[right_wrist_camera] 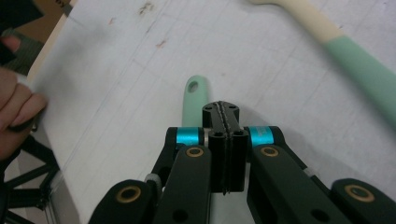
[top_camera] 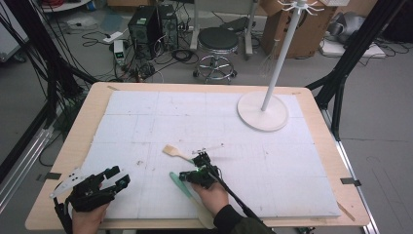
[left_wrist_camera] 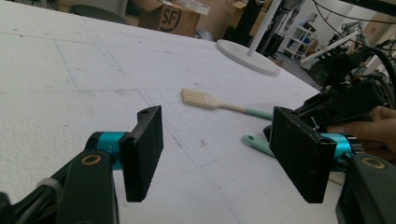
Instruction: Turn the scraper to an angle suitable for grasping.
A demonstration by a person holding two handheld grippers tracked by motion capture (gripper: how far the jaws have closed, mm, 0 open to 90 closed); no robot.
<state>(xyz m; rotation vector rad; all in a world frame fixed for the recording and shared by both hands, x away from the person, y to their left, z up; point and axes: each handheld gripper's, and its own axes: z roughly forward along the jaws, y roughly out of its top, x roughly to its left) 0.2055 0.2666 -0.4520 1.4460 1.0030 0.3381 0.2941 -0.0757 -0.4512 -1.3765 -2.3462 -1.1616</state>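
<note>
White foam sheet covers the desk (top_camera: 146, 112). Left claw (top_camera: 114, 176) sits near the desk's front left corner, jaws spread, nothing between them. Right of it, a mint-handled spatula (top_camera: 179, 181) lies flat; the right claw (right_wrist_camera: 223, 114) hovers just over its handle, jaws pressed together, holding nothing. A pastry brush (top_camera: 176, 152) lies just beyond. A white stand (top_camera: 263, 111) stands far right.

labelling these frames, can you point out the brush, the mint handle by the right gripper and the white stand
brush (left_wrist_camera: 195, 97): left gripper view, on the pale bristle head
mint handle (right_wrist_camera: 191, 99): right gripper view, just below its hanging hole
white stand (top_camera: 263, 113): high view, on the round base
right gripper (right_wrist_camera: 225, 115): right gripper view, at the shut jaw tips
</note>
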